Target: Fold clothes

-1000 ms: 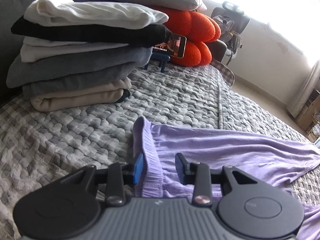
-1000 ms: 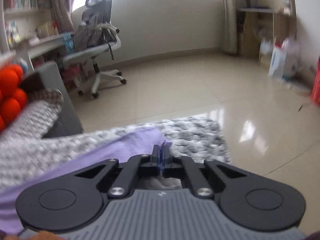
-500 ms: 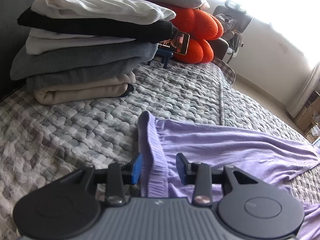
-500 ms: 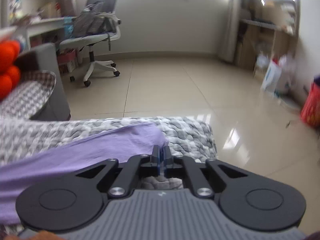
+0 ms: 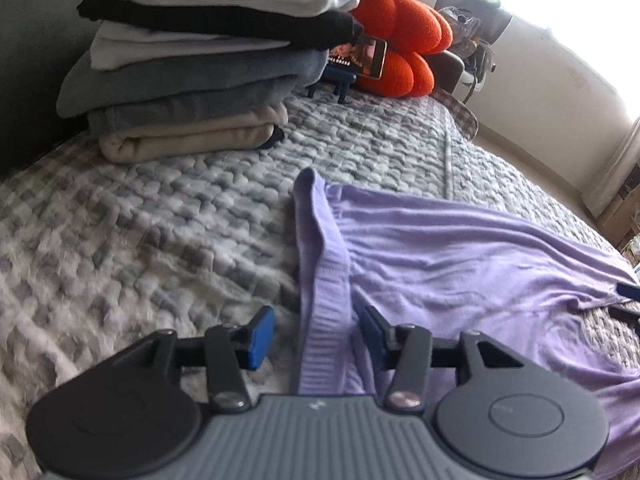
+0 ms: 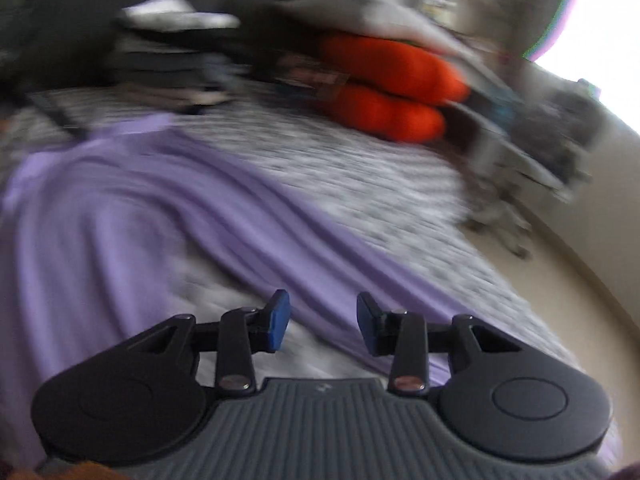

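On the far left of the bed (image 5: 168,216), a stack (image 5: 192,68) of folded clothes sits against the dark headboard, likely parked clear of the working area, with orange cushions (image 5: 400,40) and a propped phone (image 5: 366,56) to its right. The left hand-held gripper (image 5: 316,334) has just been opening and stands spread astride the ribbed waistband of the purple garment (image 5: 460,264), pads off the cloth, so the waistband lies released and flat. To the right, the right hand-held gripper (image 6: 323,322), also just opened and empty, hovers over the garment's leg, which runs near-right towards the bed's edge; nothing blocks a fold.
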Available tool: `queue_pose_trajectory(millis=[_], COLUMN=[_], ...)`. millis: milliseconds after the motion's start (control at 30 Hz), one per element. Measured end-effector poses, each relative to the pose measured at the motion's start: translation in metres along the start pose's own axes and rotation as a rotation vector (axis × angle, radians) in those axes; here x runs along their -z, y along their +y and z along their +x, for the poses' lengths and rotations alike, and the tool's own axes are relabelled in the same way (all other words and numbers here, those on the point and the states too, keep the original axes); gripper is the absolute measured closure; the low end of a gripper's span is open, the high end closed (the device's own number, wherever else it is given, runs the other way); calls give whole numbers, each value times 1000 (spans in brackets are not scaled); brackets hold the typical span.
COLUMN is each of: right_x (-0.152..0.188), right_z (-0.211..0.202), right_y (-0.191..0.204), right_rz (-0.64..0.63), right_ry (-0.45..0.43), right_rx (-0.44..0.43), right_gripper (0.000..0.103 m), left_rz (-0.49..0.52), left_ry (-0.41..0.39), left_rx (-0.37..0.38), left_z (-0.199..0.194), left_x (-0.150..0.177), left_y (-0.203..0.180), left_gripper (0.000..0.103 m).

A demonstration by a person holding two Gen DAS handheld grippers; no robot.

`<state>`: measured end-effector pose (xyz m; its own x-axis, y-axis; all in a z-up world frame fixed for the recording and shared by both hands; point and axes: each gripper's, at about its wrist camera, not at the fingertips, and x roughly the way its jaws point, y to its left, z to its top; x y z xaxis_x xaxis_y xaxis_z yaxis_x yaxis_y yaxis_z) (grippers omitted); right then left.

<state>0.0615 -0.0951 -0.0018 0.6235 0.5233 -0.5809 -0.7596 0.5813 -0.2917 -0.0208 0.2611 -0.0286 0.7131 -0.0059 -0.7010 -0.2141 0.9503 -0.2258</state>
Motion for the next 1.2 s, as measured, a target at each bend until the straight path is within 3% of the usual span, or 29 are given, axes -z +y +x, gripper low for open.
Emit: queue_pose_trajectory(millis=[100,200,267,433,633,800,900,1000,1067,1133,1200], right_x=[-14,-22,-21,-21,-12,-11,-11,-10,-8,-6,0], right_z=[18,35,40,16,27,29,22,9,0,-8,-14], right_y=[14,20,17,16,14,14,16,17,17,18,20], right_rz=[-44,-62,-52,17,82,136,145,161,177,182,201], right_ry=[19,49,59,10,51,45,35,10,-7,-25,-49], right_rx=[-39,-46,-49,-59,-101,-88,-51,-31,4,51,75], right_gripper=[75,87,101,102,102,100,91,89,82,67,65], left_rz=[5,17,36,51,22,-1,-56,-123,-177,-252,-305], left_ry=[0,0,-5,-24,-26,-35,-26,-6,16,34,57], left_rx=[-5,-7,-14,-25,-26,-52,-26,-1,10,30,46], left_z=[-2,-2,-2,-4,-10,-19,-25,-35,-41,-47,-50], left_x=[4,6,7,9,9,10,10,11,15,23,34], left_y=[2,2,0,1,6,14,25,33,37,41,39], left_gripper=[50,47,47,56,68,76,75,54,37,37,37])
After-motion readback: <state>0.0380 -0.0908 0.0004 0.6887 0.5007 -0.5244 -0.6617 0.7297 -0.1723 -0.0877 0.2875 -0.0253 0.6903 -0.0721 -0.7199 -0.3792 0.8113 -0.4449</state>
